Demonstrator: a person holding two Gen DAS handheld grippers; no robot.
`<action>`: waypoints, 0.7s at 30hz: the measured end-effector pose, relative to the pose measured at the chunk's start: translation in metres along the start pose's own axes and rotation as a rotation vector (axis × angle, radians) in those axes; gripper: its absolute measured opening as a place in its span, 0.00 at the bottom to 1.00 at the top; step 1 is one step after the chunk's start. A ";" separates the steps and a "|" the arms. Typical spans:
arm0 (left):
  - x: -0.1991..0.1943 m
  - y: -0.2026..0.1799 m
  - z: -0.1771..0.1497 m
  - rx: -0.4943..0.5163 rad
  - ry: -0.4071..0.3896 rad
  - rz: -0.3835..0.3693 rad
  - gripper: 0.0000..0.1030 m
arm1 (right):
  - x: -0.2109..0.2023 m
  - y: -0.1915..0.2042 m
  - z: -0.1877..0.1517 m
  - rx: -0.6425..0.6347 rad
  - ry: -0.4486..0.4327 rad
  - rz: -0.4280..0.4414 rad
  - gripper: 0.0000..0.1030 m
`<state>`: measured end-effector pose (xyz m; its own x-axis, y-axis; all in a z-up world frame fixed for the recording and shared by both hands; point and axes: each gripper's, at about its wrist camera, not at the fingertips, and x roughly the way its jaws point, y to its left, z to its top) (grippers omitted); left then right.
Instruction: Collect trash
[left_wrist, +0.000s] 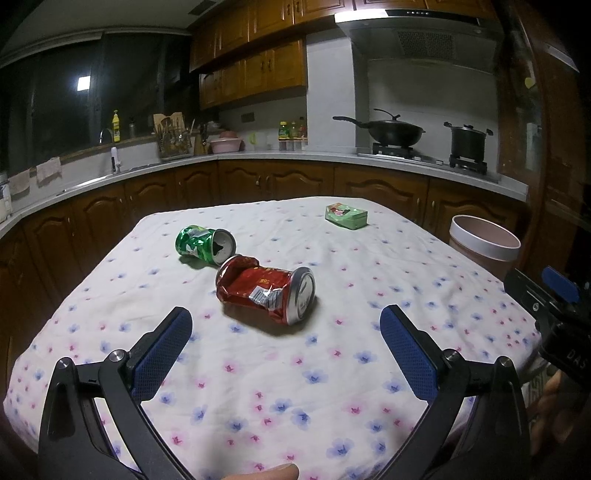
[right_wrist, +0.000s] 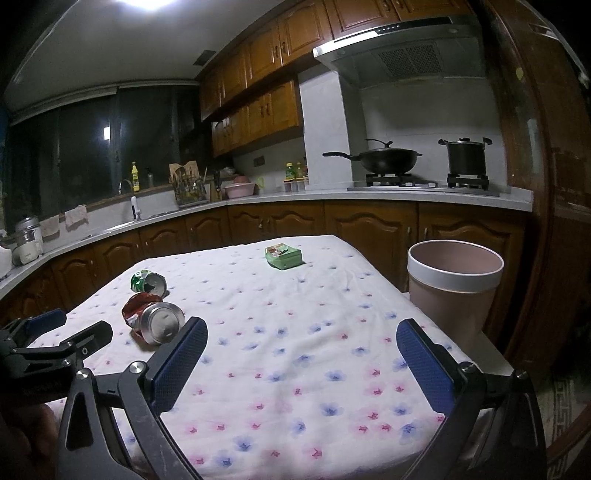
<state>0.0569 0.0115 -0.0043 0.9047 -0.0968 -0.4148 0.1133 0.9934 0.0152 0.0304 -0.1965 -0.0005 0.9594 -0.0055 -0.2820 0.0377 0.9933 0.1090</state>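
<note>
A crushed red can (left_wrist: 266, 293) (right_wrist: 153, 318) lies on its side on the floral tablecloth (left_wrist: 295, 376) (right_wrist: 295, 369). Just behind it lies a crushed green can (left_wrist: 205, 244) (right_wrist: 147, 282). A small green box (left_wrist: 346, 216) (right_wrist: 283, 256) rests near the table's far edge. My left gripper (left_wrist: 286, 321) is open, hovering just short of the red can. My right gripper (right_wrist: 302, 332) is open over the table's middle, nothing between its fingers. A pink bin with a white rim (left_wrist: 484, 243) (right_wrist: 454, 284) stands off the table's right side.
Wooden cabinets and a grey counter (right_wrist: 332, 194) run behind the table. A wok (right_wrist: 388, 157) and a pot (right_wrist: 466, 157) sit on the stove. The left gripper's body (right_wrist: 55, 343) shows at the right wrist view's left edge; the right gripper's body (left_wrist: 546, 299) shows at the left view's right edge.
</note>
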 end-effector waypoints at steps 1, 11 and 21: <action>0.000 0.000 0.000 0.000 0.000 0.000 1.00 | 0.000 0.000 0.000 0.000 0.001 0.002 1.00; 0.001 0.000 0.003 0.007 -0.005 -0.009 1.00 | -0.001 0.000 0.000 -0.001 -0.003 0.004 1.00; 0.000 -0.001 0.004 0.008 -0.006 -0.012 1.00 | -0.002 0.003 0.003 -0.004 -0.005 0.007 1.00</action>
<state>0.0586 0.0103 -0.0010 0.9057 -0.1095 -0.4096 0.1279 0.9916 0.0178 0.0297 -0.1942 0.0034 0.9610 0.0011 -0.2766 0.0298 0.9938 0.1072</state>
